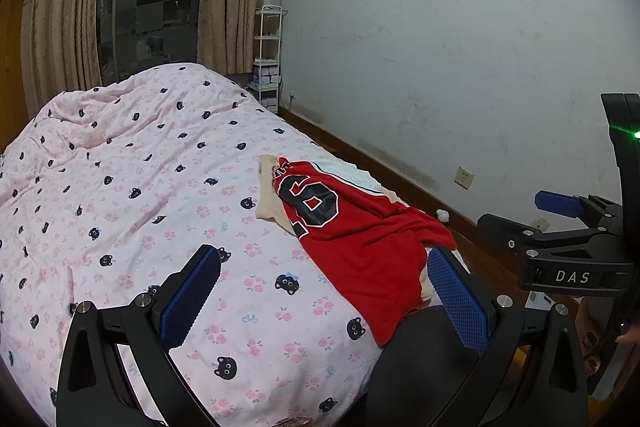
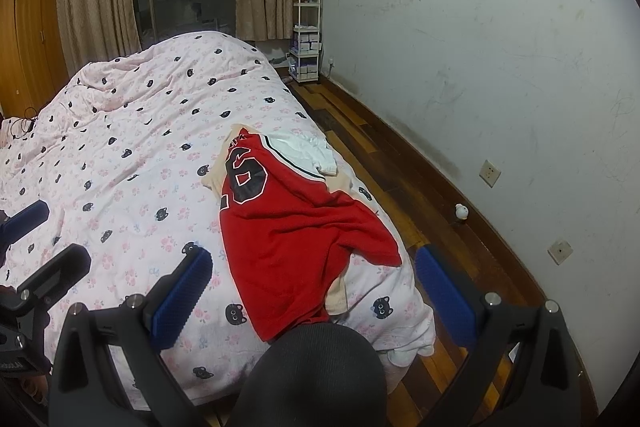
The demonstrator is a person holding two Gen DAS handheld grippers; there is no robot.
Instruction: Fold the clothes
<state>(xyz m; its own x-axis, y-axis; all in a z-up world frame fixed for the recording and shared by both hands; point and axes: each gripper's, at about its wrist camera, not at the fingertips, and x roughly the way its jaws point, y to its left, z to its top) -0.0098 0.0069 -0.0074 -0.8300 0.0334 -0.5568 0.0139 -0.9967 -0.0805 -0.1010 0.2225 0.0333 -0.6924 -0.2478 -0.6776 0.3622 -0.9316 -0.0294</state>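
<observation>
A red jersey (image 1: 352,239) with a black number lies spread along the right edge of the bed, on top of a beige garment (image 1: 269,201) and a white garment (image 1: 344,173). It also shows in the right wrist view (image 2: 288,239), with the beige garment (image 2: 218,173) and the white garment (image 2: 310,151). My left gripper (image 1: 324,291) is open and empty, above the near end of the jersey. My right gripper (image 2: 312,291) is open and empty, also above the jersey's near end. The right gripper shows at the right of the left wrist view (image 1: 520,215); the left gripper shows at the left of the right wrist view (image 2: 56,235).
The bed has a pink duvet (image 1: 140,187) with black cat faces. A dark rounded chair back (image 2: 312,375) stands at the bed's near edge. A wooden floor strip (image 2: 400,195) runs between bed and white wall. A white shelf rack (image 2: 308,27) stands in the far corner.
</observation>
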